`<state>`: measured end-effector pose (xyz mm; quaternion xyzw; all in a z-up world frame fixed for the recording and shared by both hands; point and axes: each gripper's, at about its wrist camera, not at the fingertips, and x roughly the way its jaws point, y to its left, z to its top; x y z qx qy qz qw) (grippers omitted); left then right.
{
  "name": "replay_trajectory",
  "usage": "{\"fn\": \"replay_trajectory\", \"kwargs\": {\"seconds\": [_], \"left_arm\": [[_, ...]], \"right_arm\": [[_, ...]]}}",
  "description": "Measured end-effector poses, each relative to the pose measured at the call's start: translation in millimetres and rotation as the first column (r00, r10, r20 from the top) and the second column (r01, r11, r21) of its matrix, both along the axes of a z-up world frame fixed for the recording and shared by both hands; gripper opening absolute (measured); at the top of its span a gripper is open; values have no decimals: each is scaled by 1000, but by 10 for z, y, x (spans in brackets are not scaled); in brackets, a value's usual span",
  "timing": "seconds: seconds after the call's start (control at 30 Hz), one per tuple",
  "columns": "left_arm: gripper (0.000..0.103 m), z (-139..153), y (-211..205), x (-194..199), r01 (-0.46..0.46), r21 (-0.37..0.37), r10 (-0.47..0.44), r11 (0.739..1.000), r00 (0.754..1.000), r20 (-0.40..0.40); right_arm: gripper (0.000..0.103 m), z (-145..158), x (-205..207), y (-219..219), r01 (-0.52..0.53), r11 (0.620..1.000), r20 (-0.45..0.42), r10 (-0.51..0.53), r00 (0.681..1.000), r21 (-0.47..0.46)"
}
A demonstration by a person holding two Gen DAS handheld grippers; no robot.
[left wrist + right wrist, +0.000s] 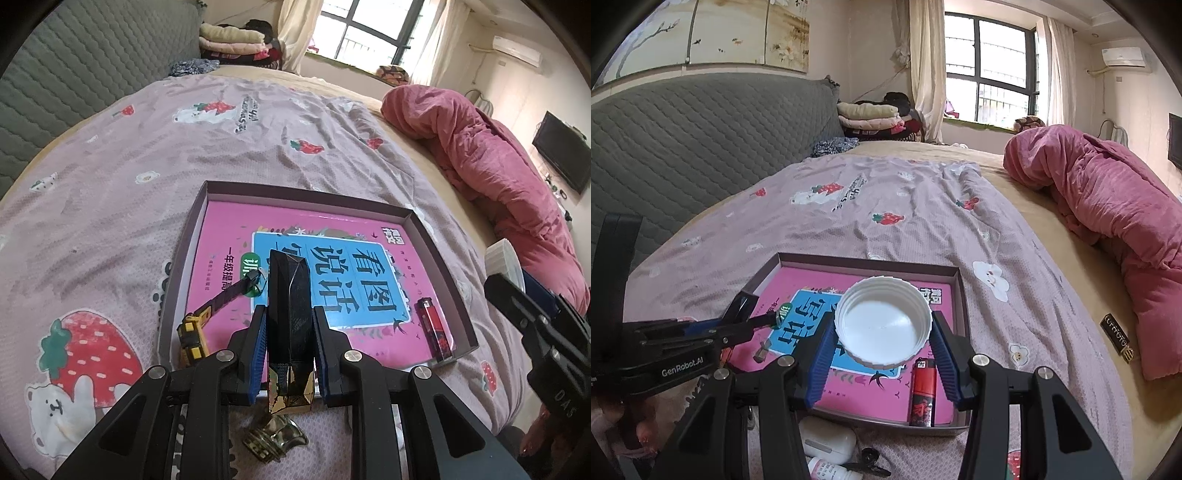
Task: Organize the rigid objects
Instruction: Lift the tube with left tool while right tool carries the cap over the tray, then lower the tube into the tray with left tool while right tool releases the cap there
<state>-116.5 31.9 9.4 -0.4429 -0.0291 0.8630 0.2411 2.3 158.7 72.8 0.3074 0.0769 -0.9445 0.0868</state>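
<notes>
A shallow brown box tray (192, 229) (962, 295) lies on the bed and holds a pink book (229, 236) (798, 284). A red lighter (436, 328) (922, 391) and a yellow tape measure (192, 332) lie in the tray. My left gripper (290, 332) is shut on a black faceted bottle (290, 295) with a gold base, held over the tray's near side. My right gripper (882, 332) is shut on a white ribbed lid (882, 321), held over the tray. The right gripper also shows in the left wrist view (535, 325), and the left gripper in the right wrist view (683, 343).
A brass-coloured cap (275, 439) lies on the sheet before the tray. A white earbud case (827, 441), a small white bottle (827, 469) and a black clip (870, 458) lie near the tray's front. A rolled pink quilt (1108, 206) lies at the right, a grey headboard (701, 140) at the left.
</notes>
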Motion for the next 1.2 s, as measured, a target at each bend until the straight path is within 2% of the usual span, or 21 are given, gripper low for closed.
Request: {"fn": "replay_trajectory", "kwargs": {"seconds": [0.77,1.2], "left_arm": [[23,-269,224,-71,36,-54,-34,998,999,43],[24,-298,241,-109,44,-49,-41,998,998,53]], "right_arm": [[50,-209,-68,4,7,1000,55,-8,998,14],[50,-390,-98,-7,-3,1000,117,1,993,24]]}}
